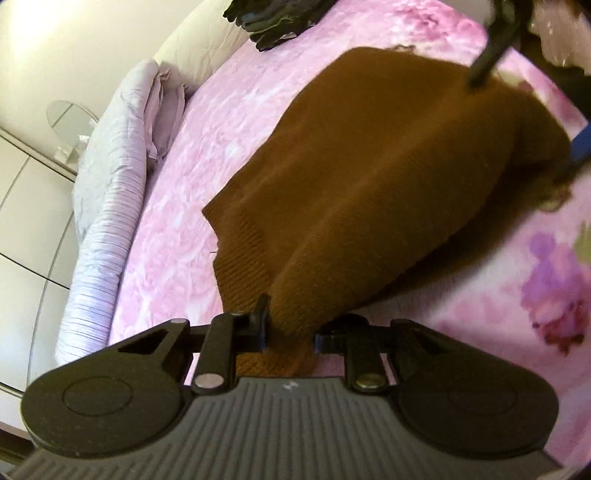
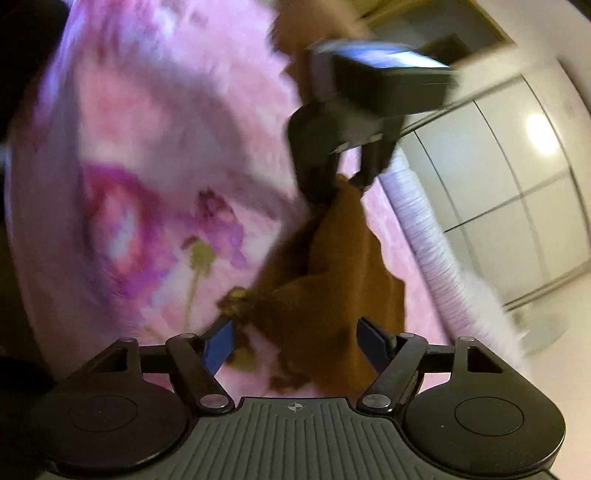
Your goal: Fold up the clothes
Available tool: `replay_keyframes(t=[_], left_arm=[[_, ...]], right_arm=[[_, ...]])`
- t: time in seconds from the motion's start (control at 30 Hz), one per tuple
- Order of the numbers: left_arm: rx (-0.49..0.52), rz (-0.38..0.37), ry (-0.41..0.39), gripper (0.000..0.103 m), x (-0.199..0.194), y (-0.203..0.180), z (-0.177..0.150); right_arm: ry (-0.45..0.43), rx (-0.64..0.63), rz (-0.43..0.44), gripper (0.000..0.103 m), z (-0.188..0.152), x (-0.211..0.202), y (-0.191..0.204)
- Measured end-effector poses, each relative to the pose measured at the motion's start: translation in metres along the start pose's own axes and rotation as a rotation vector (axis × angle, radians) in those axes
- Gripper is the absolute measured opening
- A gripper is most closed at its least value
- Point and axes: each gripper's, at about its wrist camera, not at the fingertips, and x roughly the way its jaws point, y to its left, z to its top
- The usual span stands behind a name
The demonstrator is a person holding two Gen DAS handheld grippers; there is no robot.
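surface: bed (image 1: 177, 206) with pink floral sheet | on it: brown knit sweater (image 1: 369, 177) spread across middle | dark folded clothes (image 1: 273, 18) at far edge | lilac pillow (image 1: 107, 206) along left side

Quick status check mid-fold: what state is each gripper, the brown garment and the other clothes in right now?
Left gripper: shut on the brown sweater's edge.
Right gripper: jaws open, sweater cloth between them, not gripped.
Brown sweater: partly lifted off the pink bedspread, not yet folded.
Dark clothes: piled at the bed's far edge.
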Motion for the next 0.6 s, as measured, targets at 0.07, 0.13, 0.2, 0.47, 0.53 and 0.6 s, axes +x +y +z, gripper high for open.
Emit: replay_keyframes(t=[0.07,0.13,0.2,0.47,0.53,0.6], left_arm=[[0.006,-0.002,0.002,0.018,-0.003,0.002,-0.001],[-0.004,0.013,0.001,0.017,-0.006,0.007,-0.004],[-0.018,0.027,-0.001,0.017,-0.009,0.014,-0.007],[-0.125,0.176,0.038,0.017,-0.074,0.074,-0.030],[-0.138,0.236,0.058,0.017,-0.105,0.077,-0.033],[-0.152,0.296,0.079,0.017,-0.136,0.079,-0.037]], right_arm=[[-0.005,-0.069,-0.041,0.073,0.003,0.011,0.003],[-0.042,-0.047,-0.005,0.049,0.003,0.014,-0.012],[-0.083,-0.028,0.026,0.041,0.002,0.016,-0.028],[-0.319,-0.090,-0.028,0.033,0.026,0.017,-0.136],[-0.380,-0.105,-0.046,0.033,0.037,0.020,-0.164],[-0.443,-0.125,-0.053,0.033,0.045,0.017,-0.180]])
